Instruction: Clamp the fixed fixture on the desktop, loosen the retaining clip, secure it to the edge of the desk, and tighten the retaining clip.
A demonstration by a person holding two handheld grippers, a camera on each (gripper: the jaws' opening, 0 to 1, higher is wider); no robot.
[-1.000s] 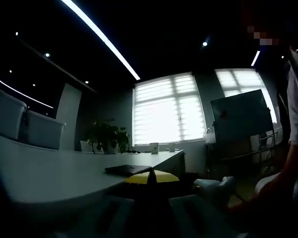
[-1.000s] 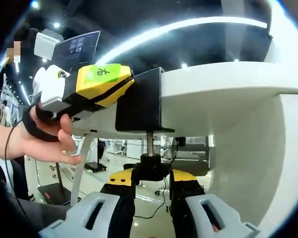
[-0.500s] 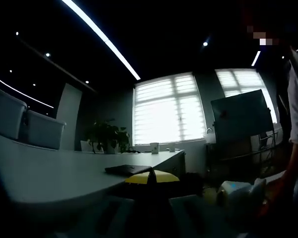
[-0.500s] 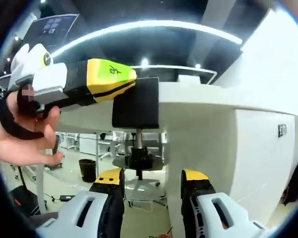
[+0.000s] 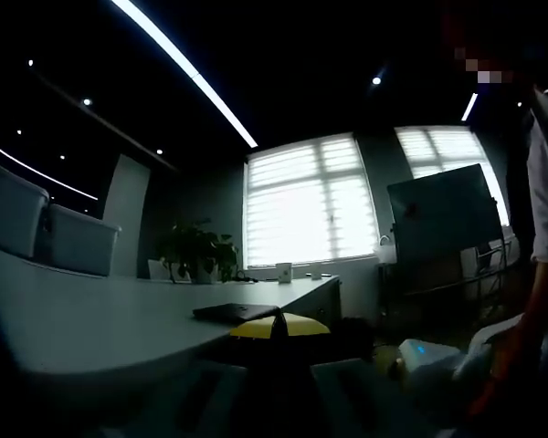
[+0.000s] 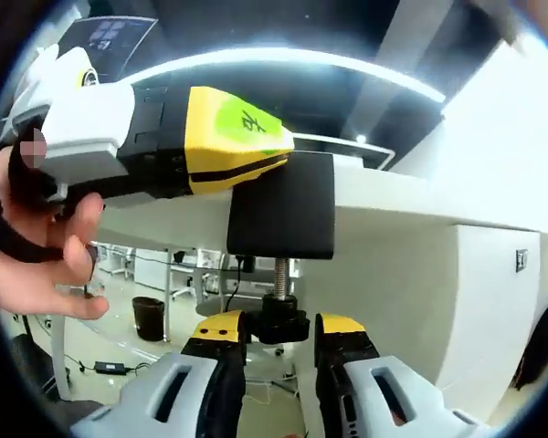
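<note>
Matte black boxy fixture point(image 6: 281, 206) sitting on the white desk point(image 6: 411, 205) edge, threaded screw point(image 6: 280, 276) running downward, right claw point(image 6: 279, 333) closing on its round black knob point(image 6: 282, 319), left claw point(image 6: 283, 164) gripping the fixture's top.

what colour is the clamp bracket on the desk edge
Black; the clamp bracket shows best in the right gripper view, against the white desk.

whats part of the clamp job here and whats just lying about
Job: black clamp on the desk edge; its screw knob between the right gripper jaws; left gripper holding the clamp.

Lying about: plant, dark flat item, cup.
</note>
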